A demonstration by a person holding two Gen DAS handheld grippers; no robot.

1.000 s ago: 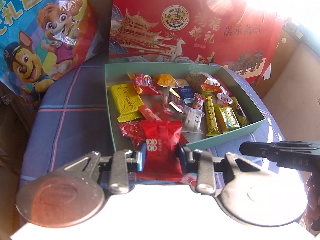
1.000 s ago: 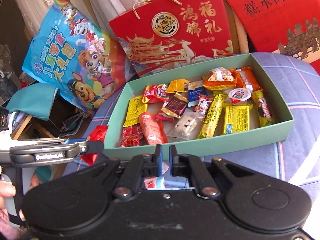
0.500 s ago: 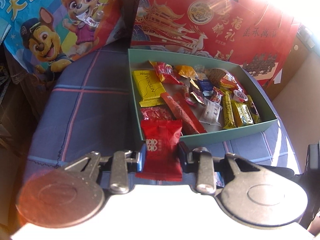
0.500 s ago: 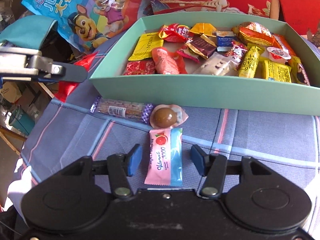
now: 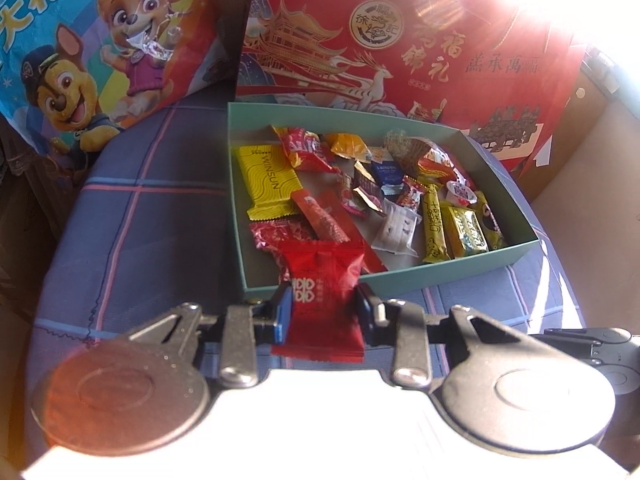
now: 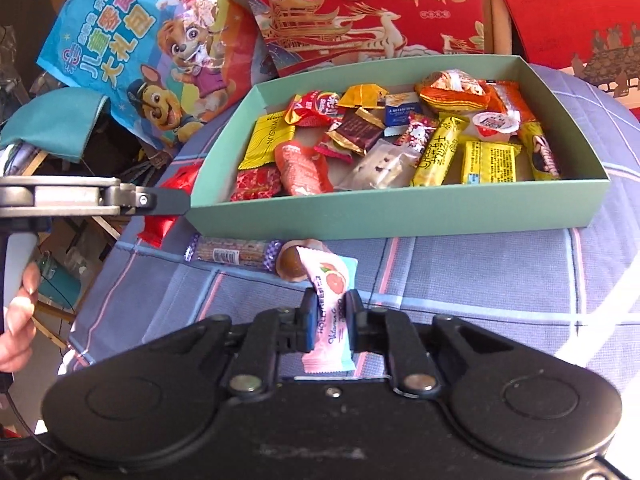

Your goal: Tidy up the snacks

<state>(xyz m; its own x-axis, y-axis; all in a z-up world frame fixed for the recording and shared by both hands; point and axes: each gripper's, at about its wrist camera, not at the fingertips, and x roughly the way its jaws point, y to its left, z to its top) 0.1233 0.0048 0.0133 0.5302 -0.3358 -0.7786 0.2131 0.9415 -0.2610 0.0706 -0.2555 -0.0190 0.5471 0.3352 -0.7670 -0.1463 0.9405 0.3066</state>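
Note:
A pale green box (image 5: 440,278) (image 6: 400,212) on a blue checked cloth holds several wrapped snacks. My left gripper (image 5: 323,311) is shut on a red packet (image 5: 324,280) with white marks, held at the box's near left corner. From the right wrist view the same left gripper (image 6: 168,199) and its red packet (image 6: 166,220) show beside the box's left end. My right gripper (image 6: 329,322) is shut on a pink and blue candy packet (image 6: 330,292), lifted off the cloth in front of the box.
A long purple-ended bar (image 6: 232,254) and a brown round sweet (image 6: 290,262) lie on the cloth before the box. A cartoon-dog snack bag (image 5: 100,52) and red gift bags (image 5: 400,52) stand behind. A hand (image 6: 18,320) shows at the left edge.
The right gripper opened over the pink candy packet on the cloth, then shut on it and lifted it. The left gripper kept its hold on the red packet near the box corner.

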